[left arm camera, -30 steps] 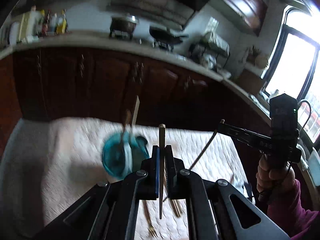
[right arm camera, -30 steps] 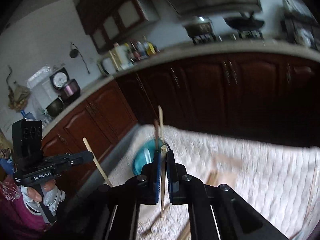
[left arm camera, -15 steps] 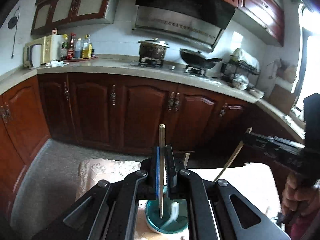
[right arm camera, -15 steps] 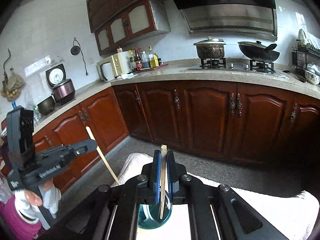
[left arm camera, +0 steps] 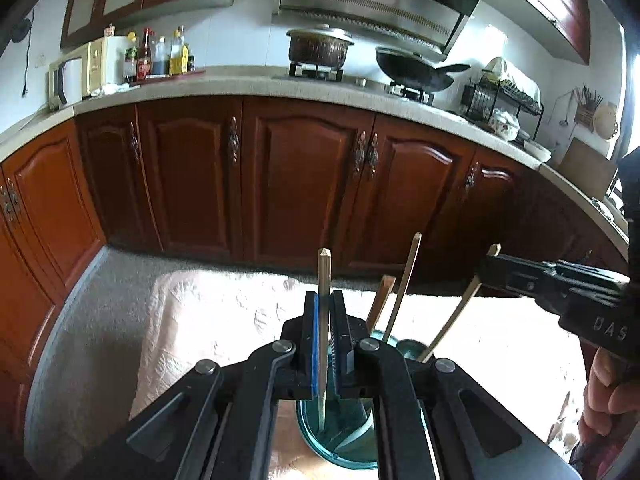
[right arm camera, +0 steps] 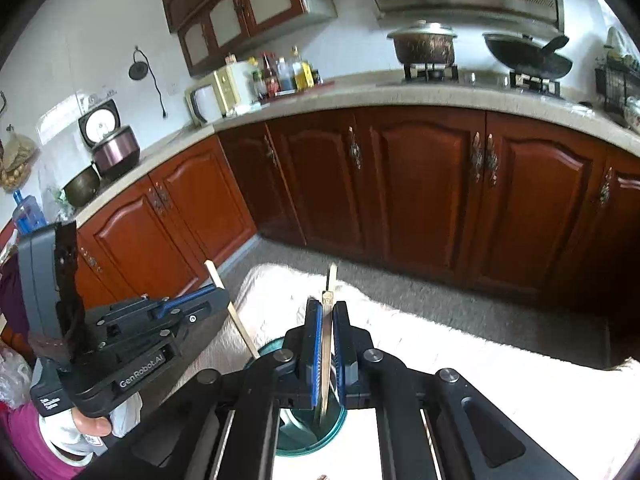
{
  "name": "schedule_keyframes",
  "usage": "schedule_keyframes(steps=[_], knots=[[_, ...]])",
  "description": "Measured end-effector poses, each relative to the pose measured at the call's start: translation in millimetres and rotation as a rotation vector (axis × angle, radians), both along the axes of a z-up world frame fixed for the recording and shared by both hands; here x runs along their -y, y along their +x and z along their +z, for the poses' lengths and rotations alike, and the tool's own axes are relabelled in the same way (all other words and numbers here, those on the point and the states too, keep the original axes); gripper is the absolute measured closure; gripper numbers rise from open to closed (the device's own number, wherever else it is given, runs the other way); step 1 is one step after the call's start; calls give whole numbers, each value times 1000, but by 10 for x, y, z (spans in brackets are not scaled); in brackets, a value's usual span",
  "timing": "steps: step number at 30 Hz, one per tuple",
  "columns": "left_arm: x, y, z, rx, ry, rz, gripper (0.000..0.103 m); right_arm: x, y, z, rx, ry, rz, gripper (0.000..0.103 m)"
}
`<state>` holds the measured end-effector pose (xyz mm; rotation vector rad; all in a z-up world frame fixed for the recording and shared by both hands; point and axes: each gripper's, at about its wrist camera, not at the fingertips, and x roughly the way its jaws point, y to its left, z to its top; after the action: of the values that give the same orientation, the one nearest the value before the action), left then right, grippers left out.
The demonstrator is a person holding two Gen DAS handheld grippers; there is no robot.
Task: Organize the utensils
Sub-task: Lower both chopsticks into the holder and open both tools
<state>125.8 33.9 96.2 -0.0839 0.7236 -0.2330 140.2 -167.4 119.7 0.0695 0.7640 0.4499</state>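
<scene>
Chopsticks are gripped one per tool. The left tool (left arm camera: 324,344) is clamped tight on a wooden chopstick (left arm camera: 323,280), held near upright with its lower end inside the teal cup (left arm camera: 320,436). The right tool (right arm camera: 327,344) is likewise closed on a second chopstick (right arm camera: 330,284), its lower end over the same cup (right arm camera: 332,428). Two further sticks (left arm camera: 404,284) are seen standing in the cup. The cup is set on a pale cloth-covered desk (left arm camera: 224,312). Brown kitchen cabinets (left arm camera: 304,176) are seen behind.
</scene>
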Motion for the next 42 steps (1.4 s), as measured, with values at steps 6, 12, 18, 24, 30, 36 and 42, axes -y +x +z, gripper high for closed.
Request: schedule_keyframes(steps=[6, 12, 18, 24, 30, 36, 42], knots=[[-15, -31, -47, -11, -16, 7, 98, -49, 44, -167, -37, 9, 12, 95], [-38, -39, -35, -27, -31, 10, 98, -25, 63, -197, -69, 27, 8, 91], [-30, -39, -71, -45, -29, 6, 98, -33, 82, -261, -91, 13, 11, 91], [-19, -52, -69, -47, -27, 7, 98, -20, 76, -261, -95, 17, 13, 87], [-11, -67, -69, -49, -22, 12, 92, -8, 2, -280, -105, 17, 14, 85], [-10, -112, -68, -48, -20, 12, 70, 19, -94, -300, -115, 27, 10, 82], [-40, -239, -49, -38, -25, 18, 50, 76, -250, -342, -125, 32, 4, 74]])
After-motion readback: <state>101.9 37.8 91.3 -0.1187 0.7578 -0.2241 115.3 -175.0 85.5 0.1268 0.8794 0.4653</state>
